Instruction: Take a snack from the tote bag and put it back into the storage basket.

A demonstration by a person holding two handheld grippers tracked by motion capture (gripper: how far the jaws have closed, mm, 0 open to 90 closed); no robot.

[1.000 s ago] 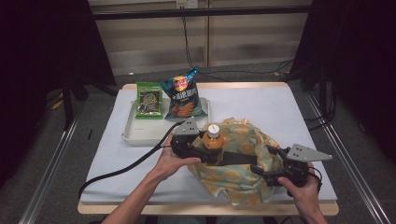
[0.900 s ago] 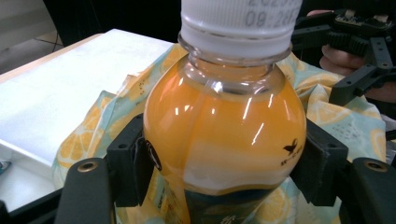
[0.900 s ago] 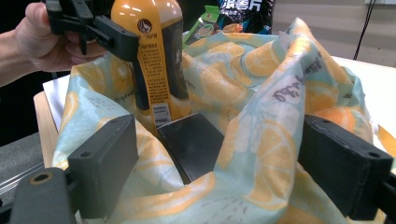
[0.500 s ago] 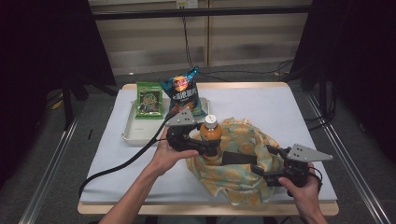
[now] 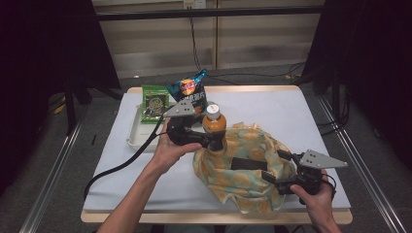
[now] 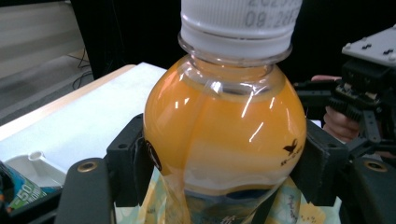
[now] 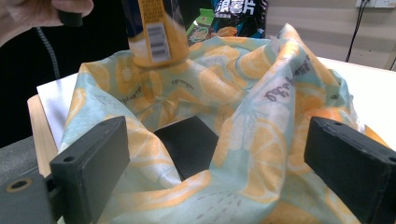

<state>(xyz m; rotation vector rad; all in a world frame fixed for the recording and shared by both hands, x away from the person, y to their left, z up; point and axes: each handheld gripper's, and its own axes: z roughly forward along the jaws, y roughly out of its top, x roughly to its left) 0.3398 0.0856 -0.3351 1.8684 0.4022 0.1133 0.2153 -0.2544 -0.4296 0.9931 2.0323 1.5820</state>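
Above the bag (image 5: pixel 252 165), the bottle (image 5: pixel 214 127) has risen.

The bottle's (image 6: pixel 224 140) cap top is cut off by the left gripper view's edge (date print partly lost); its base sinks behind the bag (image 5: pixel 243 165).

A recording studio or lab setup: a wooden table (image 5: pixel 291 89) covered by a white mat (image 5: pixel 272 111) stands at centre frame on grey carpet (image 5: pixel 58 165), with black curtains (image 5: pixel 43 58) at both sides. Metal rails (image 5: pixel 48 184) run along the floor at lower left and right, and cables hang from a wall socket (image 5: pixel 190 4) at top centre.
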